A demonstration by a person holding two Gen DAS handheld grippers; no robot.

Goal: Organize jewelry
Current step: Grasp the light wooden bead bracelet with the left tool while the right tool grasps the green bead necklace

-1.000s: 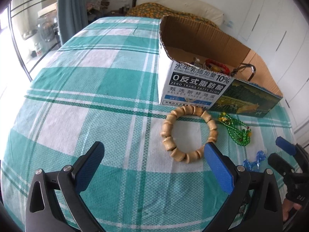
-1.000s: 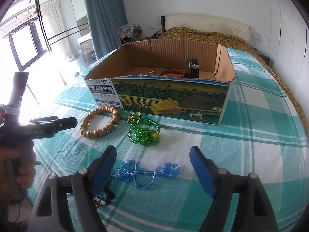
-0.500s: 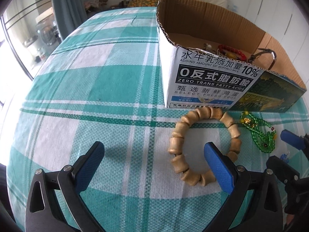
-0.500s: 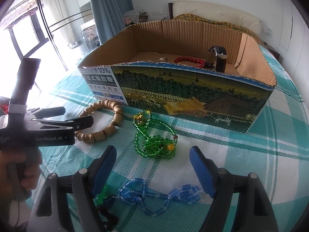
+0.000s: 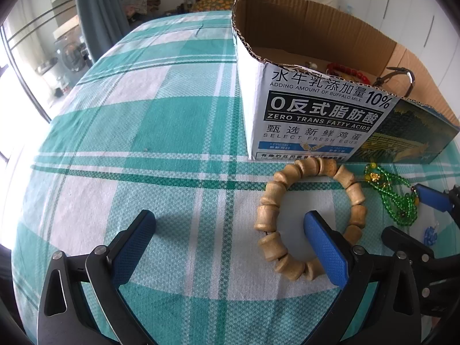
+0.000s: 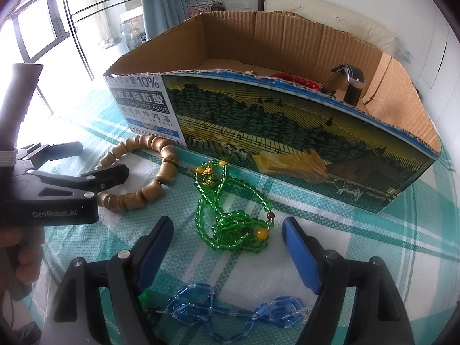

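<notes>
A wooden bead bracelet [image 5: 270, 218] lies on the checked cloth in front of the cardboard box [image 5: 313, 120]. My left gripper [image 5: 230, 230] is open; its right finger sits inside the bracelet's ring, its left finger outside. The bracelet also shows in the right wrist view [image 6: 138, 198]. A green bead necklace [image 6: 230, 224] lies bunched just ahead of my open right gripper [image 6: 227, 241], between its fingers. A blue chain [image 6: 230, 313] lies under the right gripper. The box [image 6: 287, 132] holds a red bead bracelet [image 6: 299, 82] and a watch [image 6: 349, 82].
The table carries a teal and white checked cloth [image 5: 143, 132]. The left gripper's body [image 6: 51, 198] and the hand holding it are at the left of the right wrist view. A bed [image 6: 325, 11] and curtains [image 6: 169, 3] are behind.
Both grippers moved forward and lower toward the jewelry. The left gripper's right finger now sits inside the wooden bracelet. The right gripper passed over the blue chain to the green necklace.
</notes>
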